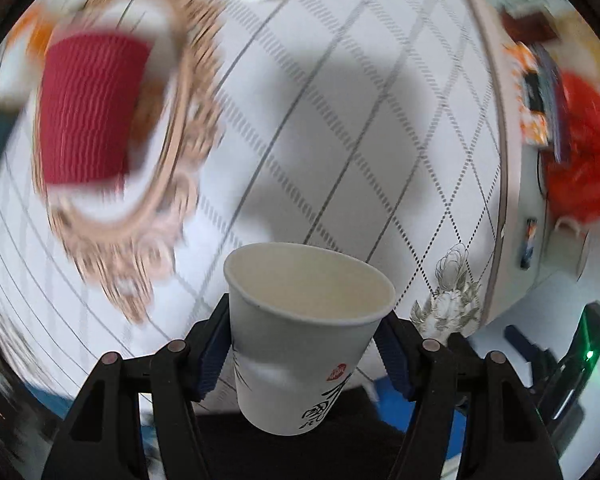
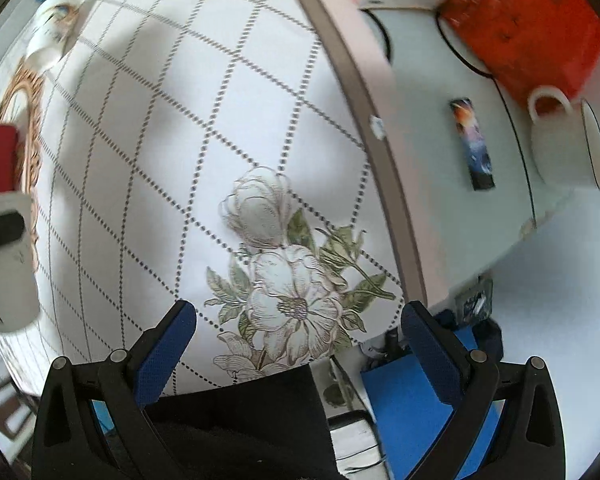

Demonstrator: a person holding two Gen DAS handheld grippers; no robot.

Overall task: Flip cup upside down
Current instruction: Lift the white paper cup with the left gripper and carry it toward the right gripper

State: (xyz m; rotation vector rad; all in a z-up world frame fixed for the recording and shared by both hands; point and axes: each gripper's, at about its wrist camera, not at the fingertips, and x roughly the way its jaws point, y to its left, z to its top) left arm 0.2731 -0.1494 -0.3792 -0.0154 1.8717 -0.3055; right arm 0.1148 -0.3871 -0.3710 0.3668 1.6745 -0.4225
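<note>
My left gripper (image 1: 304, 344) is shut on a white paper cup (image 1: 300, 344) with black writing and a red seal. The cup's open mouth points away from the camera, tilted, and it is held above the tablecloth. The blue pads (image 1: 212, 356) press its two sides. The same cup shows at the left edge of the right wrist view (image 2: 8, 272). My right gripper (image 2: 300, 320) is open and empty above the flower print on the cloth.
A red ribbed cup (image 1: 88, 112) stands on a gold-rimmed tray (image 1: 180, 128), blurred. A white diamond-patterned tablecloth (image 2: 180, 120) covers the table. Beyond the table edge are a white mug (image 2: 568, 148), an orange bag (image 2: 532, 28) and a small dark packet (image 2: 474, 144).
</note>
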